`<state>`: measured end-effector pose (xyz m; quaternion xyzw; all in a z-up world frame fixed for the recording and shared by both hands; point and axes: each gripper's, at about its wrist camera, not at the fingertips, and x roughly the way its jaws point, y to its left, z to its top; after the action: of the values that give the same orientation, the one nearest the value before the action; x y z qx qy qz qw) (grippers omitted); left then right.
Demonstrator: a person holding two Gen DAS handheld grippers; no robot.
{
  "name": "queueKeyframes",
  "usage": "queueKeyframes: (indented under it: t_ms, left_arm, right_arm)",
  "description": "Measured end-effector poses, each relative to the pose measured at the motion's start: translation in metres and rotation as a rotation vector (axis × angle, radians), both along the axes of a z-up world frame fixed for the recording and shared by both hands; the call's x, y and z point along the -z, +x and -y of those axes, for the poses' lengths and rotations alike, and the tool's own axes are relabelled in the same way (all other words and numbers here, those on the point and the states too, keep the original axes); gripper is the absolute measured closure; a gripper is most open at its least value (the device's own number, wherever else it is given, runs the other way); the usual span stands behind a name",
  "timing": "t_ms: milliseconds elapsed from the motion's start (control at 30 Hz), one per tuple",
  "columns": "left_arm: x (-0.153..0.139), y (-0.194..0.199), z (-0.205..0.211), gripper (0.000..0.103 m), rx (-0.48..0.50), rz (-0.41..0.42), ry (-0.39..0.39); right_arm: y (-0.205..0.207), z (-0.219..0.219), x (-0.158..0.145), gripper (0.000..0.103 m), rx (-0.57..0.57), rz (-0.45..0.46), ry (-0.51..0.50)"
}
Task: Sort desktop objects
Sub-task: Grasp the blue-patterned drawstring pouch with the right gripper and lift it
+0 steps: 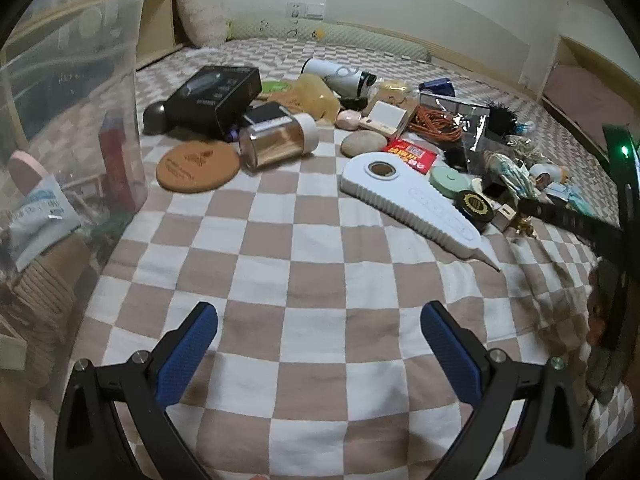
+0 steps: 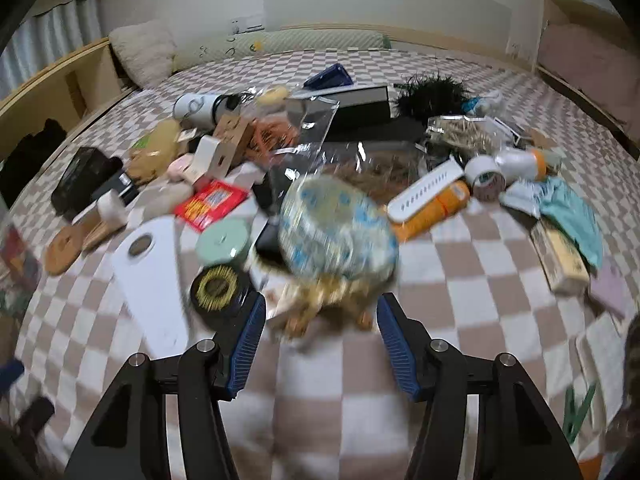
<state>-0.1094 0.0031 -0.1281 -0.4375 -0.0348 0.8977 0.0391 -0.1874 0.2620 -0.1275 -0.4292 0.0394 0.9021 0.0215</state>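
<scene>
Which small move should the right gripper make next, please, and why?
Probably ease the right gripper forward and close it. Its jaws stand open and the blurred round blue-patterned object sits directly ahead between them, not yet held. The left gripper is open over the bare checkered blanket.

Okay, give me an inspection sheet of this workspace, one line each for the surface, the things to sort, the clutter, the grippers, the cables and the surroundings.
Surface: checkered blanket on a bed, bare in front of the left gripper.
Job's things: white tapered tool, cork coaster, clear jar on its side, black box, blue-patterned round item, blurred, just ahead of the right gripper.
Clutter: dense pile across the far half; red packet, green round tin, orange tube.
Grippers: left gripper open, holding nothing; right gripper open, nothing between the fingers.
Cables: orange cord bundle in the pile.
Surroundings: clear storage bin at left, partly filled; pillow; white headboard.
</scene>
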Motion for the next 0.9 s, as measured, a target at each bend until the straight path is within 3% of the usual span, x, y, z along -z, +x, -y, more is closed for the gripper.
queueKeyframes:
  t_ms: [333,400,500,633,733,900]
  left_arm:
    - [0.005,-0.002,-0.004,0.002,0.013,0.015,-0.005]
    - [0.006,-0.002,-0.005,0.002,0.016,0.018,-0.008]
    - [0.006,-0.001,-0.007,0.002,0.025,0.009,-0.018]
    - [0.009,0.000,-0.012,0.002,0.036,0.004,-0.026]
    - [0.008,-0.002,-0.017,0.009,0.047,0.005,-0.019]
    - [0.004,-0.009,-0.033,0.010,0.075,-0.002,0.015]
  right_arm:
    - [-0.036,0.002,0.013,0.045,-0.048,0.036,0.083]
    - [-0.036,0.001,0.014,0.055,-0.056,0.037,0.086]
    - [-0.032,-0.003,0.009,0.065,-0.060,0.027,0.059]
    - [-0.025,-0.009,0.003,0.068,-0.064,0.016,0.021]
    - [-0.014,-0.021,-0.003,0.071,-0.055,0.027,-0.055]
    - [0.012,-0.034,-0.010,0.072,-0.058,0.056,-0.151]
